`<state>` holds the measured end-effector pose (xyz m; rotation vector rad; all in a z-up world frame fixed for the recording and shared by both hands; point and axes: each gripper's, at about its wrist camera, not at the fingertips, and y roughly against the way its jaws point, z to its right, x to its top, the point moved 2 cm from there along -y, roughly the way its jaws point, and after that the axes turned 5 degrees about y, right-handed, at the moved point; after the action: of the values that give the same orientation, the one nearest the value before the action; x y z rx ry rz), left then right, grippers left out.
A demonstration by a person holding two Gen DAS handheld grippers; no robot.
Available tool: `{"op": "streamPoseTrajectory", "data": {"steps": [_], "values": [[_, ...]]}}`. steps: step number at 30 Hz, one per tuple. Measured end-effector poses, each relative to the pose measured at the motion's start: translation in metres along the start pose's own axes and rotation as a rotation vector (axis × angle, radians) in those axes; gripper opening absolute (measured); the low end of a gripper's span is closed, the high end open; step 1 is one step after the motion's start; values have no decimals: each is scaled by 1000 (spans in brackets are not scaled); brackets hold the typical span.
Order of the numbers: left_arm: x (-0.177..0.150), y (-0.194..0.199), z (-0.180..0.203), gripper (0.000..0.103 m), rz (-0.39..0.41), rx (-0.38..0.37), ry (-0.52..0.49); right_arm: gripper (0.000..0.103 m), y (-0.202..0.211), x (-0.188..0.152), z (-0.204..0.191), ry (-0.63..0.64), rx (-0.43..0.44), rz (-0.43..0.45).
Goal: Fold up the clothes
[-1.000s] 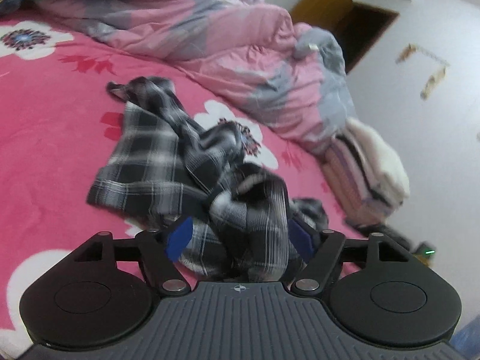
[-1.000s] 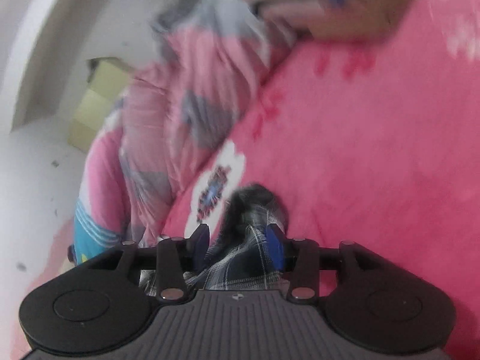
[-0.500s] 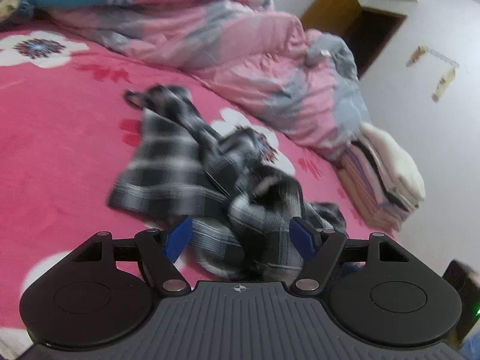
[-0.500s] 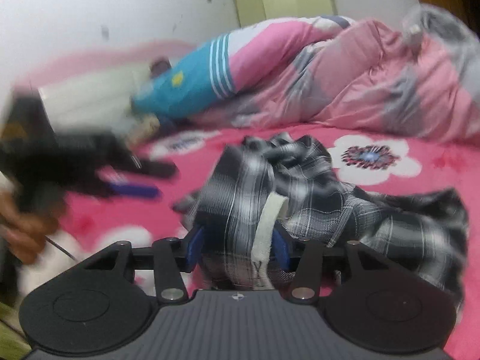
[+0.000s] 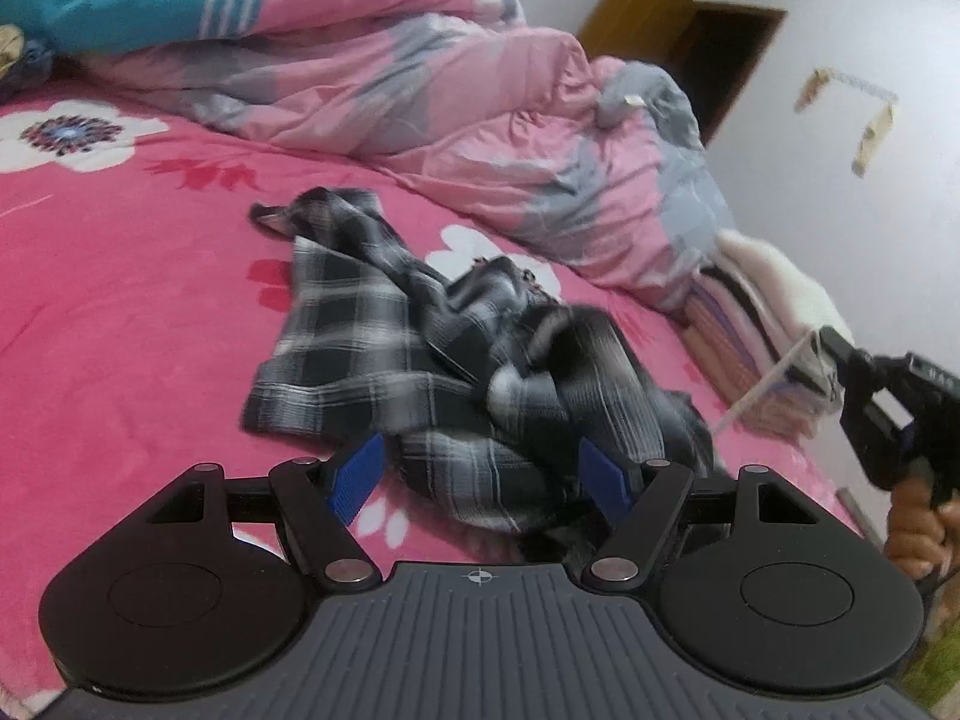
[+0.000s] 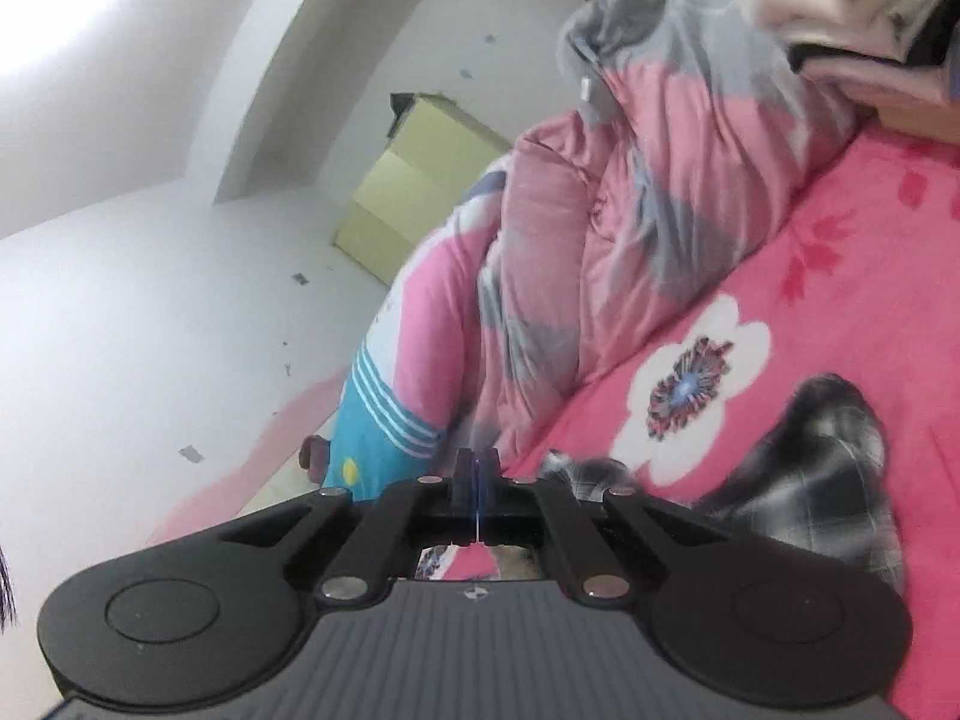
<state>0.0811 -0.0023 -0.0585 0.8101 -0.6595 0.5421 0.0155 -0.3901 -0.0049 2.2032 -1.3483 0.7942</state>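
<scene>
A black-and-white plaid garment [image 5: 432,354] lies crumpled on the pink flowered bed sheet [image 5: 120,312]. My left gripper [image 5: 480,474] hovers low over its near end, open, with a bunch of the cloth between the blue pads [image 5: 354,474]. At the right edge of the left wrist view a hand [image 5: 918,528] holds my right gripper [image 5: 831,345], and a thin pale strap [image 5: 762,387] runs taut from its tips toward the garment. In the right wrist view the right gripper [image 6: 477,471] is shut, a pale sliver showing between its pads, and the garment [image 6: 810,480] lies lower right.
A crumpled pink and grey duvet [image 5: 480,120] is heaped along the bed's far side. A stack of folded clothes [image 5: 762,312] sits at the right end by the white wall. A wooden cabinet [image 5: 690,30] stands behind, and a pale yellow box [image 6: 420,180] stands against the wall.
My right gripper went from holding a wide bunch of plaid cloth to fully shut, rose and swung away. The garment shifted and stretched toward the right. The left gripper kept its place and width.
</scene>
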Motion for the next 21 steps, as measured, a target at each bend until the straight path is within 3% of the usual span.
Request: {"op": "streamPoseTrajectory", "data": {"steps": [3,4,5,7,9,11,12,14,15,17,19,21], "values": [[-3,-6,3,72,-10,23,-16,8,-11,-21,-20,129,-12,-121],[-3,-8,3,72,-12,32,-18,23,-16,-34,-30,209,-39,-172],[-4,-9,3,72,-14,41,-16,49,-21,-46,-41,289,-67,-221],[-3,-10,0,72,-16,61,-8,70,-28,-73,-58,446,-110,-288],[-2,-10,-4,72,-11,83,3,79,-38,-100,-68,575,-148,-338],[0,-8,-7,72,-2,102,9,95,-51,-124,-74,678,-191,-382],[0,-7,-9,72,2,109,11,96,-57,-133,-76,717,-217,-388],[1,-5,-11,72,11,122,16,94,-68,-147,-80,799,-264,-378],[1,-5,-12,72,15,129,14,87,-74,-147,-80,802,-287,-374],[1,-3,-11,72,23,142,1,41,-84,-146,-80,802,-332,-368],[1,-2,-10,72,30,156,-20,23,-85,-126,-70,668,-311,-343],[1,-1,-10,72,37,165,-41,21,-78,-99,-56,494,-263,-293]]}}
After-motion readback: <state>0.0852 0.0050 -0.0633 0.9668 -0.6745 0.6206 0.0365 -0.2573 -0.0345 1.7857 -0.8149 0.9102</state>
